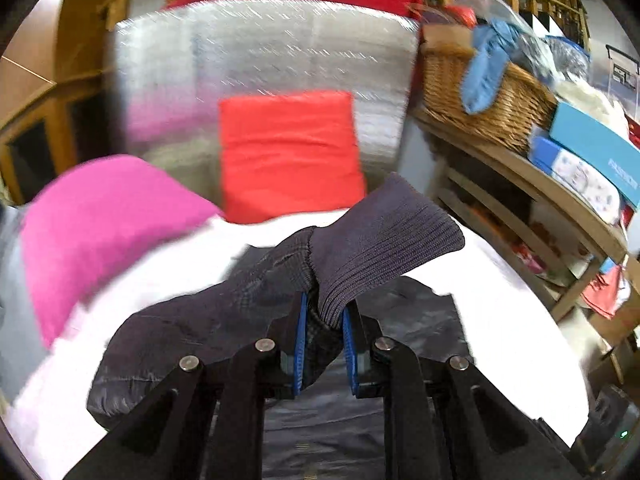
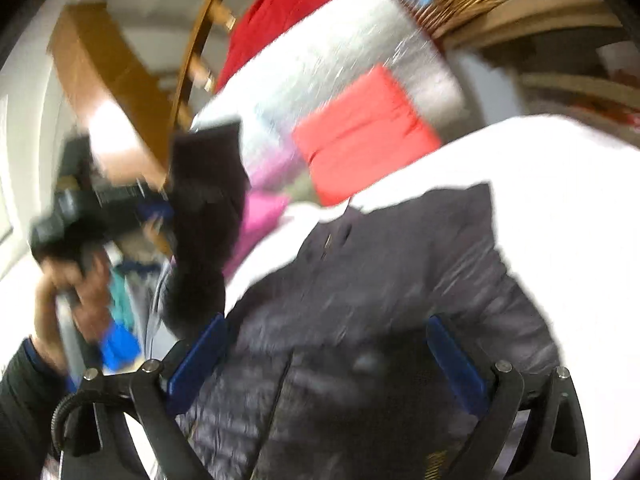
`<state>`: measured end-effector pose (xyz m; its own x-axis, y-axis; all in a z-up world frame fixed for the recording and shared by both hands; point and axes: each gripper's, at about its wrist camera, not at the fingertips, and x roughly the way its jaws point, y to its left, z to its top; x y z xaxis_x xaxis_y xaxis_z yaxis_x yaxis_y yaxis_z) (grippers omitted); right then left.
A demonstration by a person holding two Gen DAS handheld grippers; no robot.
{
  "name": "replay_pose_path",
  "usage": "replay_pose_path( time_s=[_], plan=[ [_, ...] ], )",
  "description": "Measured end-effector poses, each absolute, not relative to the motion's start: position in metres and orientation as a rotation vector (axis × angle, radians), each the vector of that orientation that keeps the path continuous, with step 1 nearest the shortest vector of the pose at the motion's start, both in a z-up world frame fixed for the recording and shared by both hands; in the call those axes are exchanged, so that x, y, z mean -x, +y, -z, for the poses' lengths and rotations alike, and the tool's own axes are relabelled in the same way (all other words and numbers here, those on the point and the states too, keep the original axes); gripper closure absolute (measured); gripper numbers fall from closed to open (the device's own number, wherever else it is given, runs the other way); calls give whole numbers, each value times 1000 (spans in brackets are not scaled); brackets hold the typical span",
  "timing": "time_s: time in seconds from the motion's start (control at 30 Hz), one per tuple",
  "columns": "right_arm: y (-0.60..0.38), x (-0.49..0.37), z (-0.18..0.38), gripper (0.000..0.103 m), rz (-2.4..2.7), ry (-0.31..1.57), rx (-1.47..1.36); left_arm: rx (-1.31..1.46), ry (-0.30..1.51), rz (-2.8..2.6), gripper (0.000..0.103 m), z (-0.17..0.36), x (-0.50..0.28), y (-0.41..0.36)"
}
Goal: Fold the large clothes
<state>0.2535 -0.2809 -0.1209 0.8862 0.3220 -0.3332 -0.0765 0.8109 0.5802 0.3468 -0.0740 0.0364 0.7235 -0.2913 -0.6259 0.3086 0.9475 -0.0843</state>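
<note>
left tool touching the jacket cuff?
Touching. The left wrist view shows the left tool shut on the ribbed cuff of the dark jacket, knit bunched between both blue pads.

A red cushion [image 1: 290,156] and pink cushion [image 1: 100,224] lie on white bedding [image 1: 500,320]; a wicker basket [image 1: 480,108] occupies the shelf [image 1: 560,196].

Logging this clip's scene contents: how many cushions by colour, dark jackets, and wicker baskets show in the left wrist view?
Pink cushion: 1
Red cushion: 1
Dark jacket, cuff pinched in the left gripper: 1
Wicker basket: 1
Total: 4
</note>
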Motion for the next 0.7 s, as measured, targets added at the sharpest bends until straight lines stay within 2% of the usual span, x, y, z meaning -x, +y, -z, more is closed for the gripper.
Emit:
replay_pose_path(
  time_s=[0.23, 0.43, 0.6, 0.63, 0.67, 0.7],
  plan=[
    [-335, -256, 133, 2, -109, 430, -726, -41, 777, 336, 85, 21, -353, -140],
    [-348, -264, 140, 2, -105, 455, -791, -51, 843, 327, 85, 56, -352, -157],
    [-345, -266, 144, 2, -113, 474, -784, -38, 899, 349, 79, 69, -353, -158],
    [-345, -267, 145, 2, -114, 479, -780, -47, 908, 354, 72, 69, -352, -158],
    [-344, -268, 146, 2, -115, 485, -780, -53, 909, 357, 57, 69, -350, -157],
    [-343, -269, 148, 2, -117, 490, -781, -55, 905, 363, 49, 66, -348, -155]
  ],
)
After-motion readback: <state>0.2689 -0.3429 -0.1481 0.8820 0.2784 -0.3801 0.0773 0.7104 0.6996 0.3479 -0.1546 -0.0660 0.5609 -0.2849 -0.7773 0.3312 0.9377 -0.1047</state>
